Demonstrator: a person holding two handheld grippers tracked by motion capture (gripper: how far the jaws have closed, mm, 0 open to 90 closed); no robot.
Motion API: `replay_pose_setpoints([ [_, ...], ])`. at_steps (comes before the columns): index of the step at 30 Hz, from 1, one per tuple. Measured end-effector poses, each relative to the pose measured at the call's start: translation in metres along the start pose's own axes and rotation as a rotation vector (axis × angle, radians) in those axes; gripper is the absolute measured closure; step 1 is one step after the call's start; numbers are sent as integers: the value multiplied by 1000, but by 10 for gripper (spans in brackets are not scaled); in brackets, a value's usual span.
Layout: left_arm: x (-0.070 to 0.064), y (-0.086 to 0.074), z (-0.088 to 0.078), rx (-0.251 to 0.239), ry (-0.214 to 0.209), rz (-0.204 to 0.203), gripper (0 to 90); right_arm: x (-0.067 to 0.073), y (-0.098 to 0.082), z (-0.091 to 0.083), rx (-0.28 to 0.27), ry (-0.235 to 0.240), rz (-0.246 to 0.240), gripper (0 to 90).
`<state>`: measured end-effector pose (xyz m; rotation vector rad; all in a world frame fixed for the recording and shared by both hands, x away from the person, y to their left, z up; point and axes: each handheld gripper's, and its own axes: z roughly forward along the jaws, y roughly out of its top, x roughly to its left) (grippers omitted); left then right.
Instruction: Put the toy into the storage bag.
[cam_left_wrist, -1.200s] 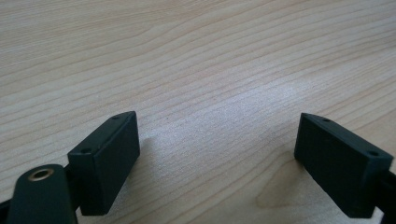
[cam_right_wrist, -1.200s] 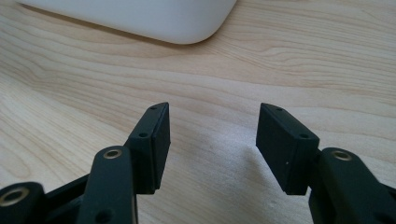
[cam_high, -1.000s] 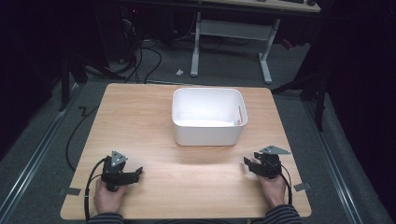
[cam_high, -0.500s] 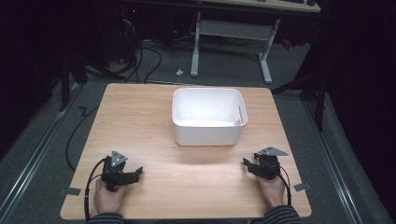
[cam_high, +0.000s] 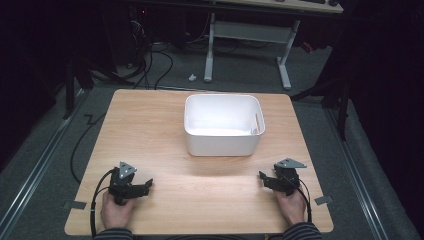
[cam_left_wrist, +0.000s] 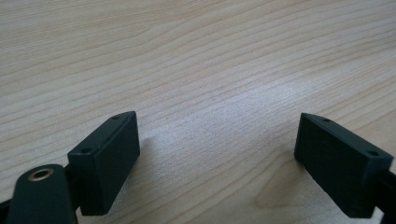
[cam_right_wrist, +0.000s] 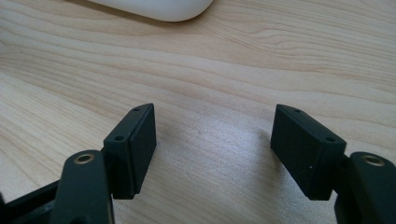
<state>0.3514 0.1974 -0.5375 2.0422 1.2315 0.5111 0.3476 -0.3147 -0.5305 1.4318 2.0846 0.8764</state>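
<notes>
Barely started. White bin parked at 12 o'clock on the tabletop, maybe something thin inside, hard to tell. Left tongs at 7, wide open, empty. Right tongs at 5, just been opening, nothing between.

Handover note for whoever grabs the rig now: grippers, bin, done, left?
Left gripper: open, nothing between the jaws, resting near the table's front left corner.
Right gripper: jaws have just been opening, now wide, nothing between them, near the front right corner.
White bin: upright at table centre, apart from both grippers; something thin leans inside its right wall.
Done: nothing evident. Left: everything.
</notes>
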Motion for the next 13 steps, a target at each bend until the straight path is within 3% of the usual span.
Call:
replay_pose_setpoints([
  [13,0,0,0,0,0,0,144,1,-1,-1,3,-8,12,292],
])
